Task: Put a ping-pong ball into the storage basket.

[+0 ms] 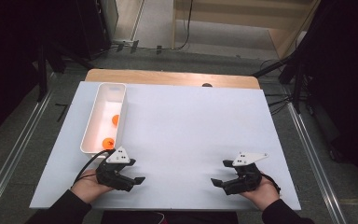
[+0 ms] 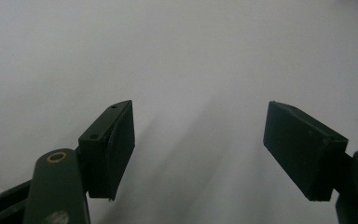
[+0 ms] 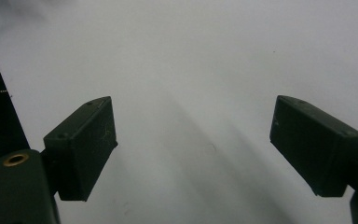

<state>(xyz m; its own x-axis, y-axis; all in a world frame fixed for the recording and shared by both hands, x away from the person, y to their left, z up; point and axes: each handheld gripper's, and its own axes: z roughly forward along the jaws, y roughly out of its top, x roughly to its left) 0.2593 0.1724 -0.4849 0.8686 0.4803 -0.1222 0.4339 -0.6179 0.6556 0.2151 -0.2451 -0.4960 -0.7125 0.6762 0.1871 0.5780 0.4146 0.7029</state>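
Two orange balls (image 1: pixel 112 130), one white bin (image 1: pixel 121 95), two claws (image 1: pixel 140 180) seemingly open

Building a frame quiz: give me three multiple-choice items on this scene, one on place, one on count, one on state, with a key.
1. Where on the table does the white bin sit?
A. left side
B. right side
C. near edge, centre

2. How many orange balls are in the bin?
A. none
B. two
C. five

3. How do the jaws of the left gripper stand?
A. shut on a ball
B. pressed on the bin's rim
C. apart, nothing between them

Key:
1 A, the high view shows the bin on the left part of the table, beyond the left gripper.
2 B, one ball lies mid-bin and another ball lies nearer the person.
3 C, the left gripper view shows bare table between the two pads.
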